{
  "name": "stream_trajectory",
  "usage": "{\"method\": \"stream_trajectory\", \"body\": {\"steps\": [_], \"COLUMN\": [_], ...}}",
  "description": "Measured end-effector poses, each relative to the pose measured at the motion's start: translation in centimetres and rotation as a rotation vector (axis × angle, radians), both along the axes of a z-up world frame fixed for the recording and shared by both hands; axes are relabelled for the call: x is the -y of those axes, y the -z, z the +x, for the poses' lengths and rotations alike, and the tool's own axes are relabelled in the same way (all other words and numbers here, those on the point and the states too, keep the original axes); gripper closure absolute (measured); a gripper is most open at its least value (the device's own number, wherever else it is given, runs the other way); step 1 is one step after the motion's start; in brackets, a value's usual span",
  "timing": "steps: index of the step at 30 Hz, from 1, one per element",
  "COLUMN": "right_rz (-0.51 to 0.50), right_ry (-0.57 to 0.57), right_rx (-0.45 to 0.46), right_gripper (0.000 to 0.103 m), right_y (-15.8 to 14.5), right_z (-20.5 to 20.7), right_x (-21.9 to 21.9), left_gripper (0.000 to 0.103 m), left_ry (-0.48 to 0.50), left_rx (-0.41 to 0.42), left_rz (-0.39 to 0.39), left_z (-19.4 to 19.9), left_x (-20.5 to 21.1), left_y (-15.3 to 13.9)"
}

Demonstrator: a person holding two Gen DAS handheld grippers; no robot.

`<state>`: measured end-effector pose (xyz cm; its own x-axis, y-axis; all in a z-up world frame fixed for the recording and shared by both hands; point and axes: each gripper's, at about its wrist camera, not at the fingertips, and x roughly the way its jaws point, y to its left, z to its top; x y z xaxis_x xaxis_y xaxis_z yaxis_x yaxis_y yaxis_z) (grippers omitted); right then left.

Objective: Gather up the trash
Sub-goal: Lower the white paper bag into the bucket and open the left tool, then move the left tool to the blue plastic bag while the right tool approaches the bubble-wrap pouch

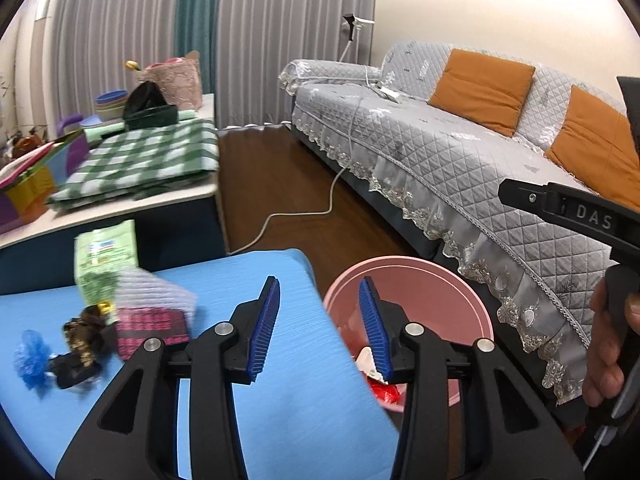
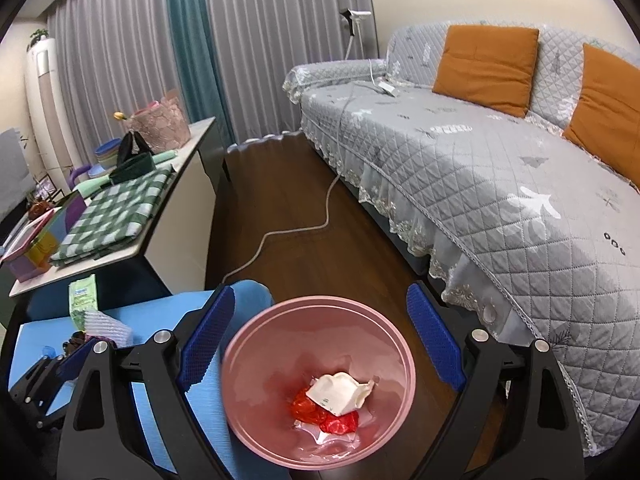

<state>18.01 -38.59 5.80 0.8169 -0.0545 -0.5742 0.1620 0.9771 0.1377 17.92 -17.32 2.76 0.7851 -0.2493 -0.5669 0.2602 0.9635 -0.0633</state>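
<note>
overhead, the right gripper (image 2: 320,340) hangs wide open and empty above the pink bin (image 2: 256,420) holding white and red trash (image 2: 338,398); the left gripper (image 1: 320,328), fingers parted and empty, sits at the blue desk (image 1: 288,400) edge, wrappers (image 1: 84,336) at its far-left corner.

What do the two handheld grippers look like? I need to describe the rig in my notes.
Both the left gripper and right gripper have black plastic scissor-style linkages with silver pivot bolts and ribbed blue finger pads. The right one's black body shows white lettering "DAS", held by a bare hand.
</note>
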Motion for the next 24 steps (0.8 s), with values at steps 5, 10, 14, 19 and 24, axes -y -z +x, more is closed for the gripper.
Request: {"method": "stream_trajectory", "body": {"steps": [5,10,14,19,24], "right_rz": [-0.014,-0.026,-0.023,0.014,0.045], "right_ry": [-0.034,-0.073,-0.103,-0.134,-0.170], "right_rx": [0.033,0.073,0.094,0.108,0.096], "right_gripper": [0.017,0.018,0.023,0.030,0.036], "right_y": [-0.7,-1.4,-1.6,-1.9,-1.5], "right_z": [-0.9,-2.1,-2.8,-3.5,-3.6], "right_x": [-1.6,-3.3,-4.5,-5.7,-7.2], "left_gripper": [0.057,0.057,0.057,0.057,0.057], "left_ry": [-0.029,-0.056,-0.086,-0.130,-0.205], "left_rx": [0.022,0.042,0.053,0.059,0.052], "left_rz": [-0.006,-0.011,-0.014,-0.022,-0.050], "left_z": [-2.1,-3.9,-5.6,-7.1,-8.3], "left_x": [-2.7,-5.3,-7.9,-11.4,-15.7], "left_y": [-1.3,-2.5,-3.0,-3.1,-2.2]}}
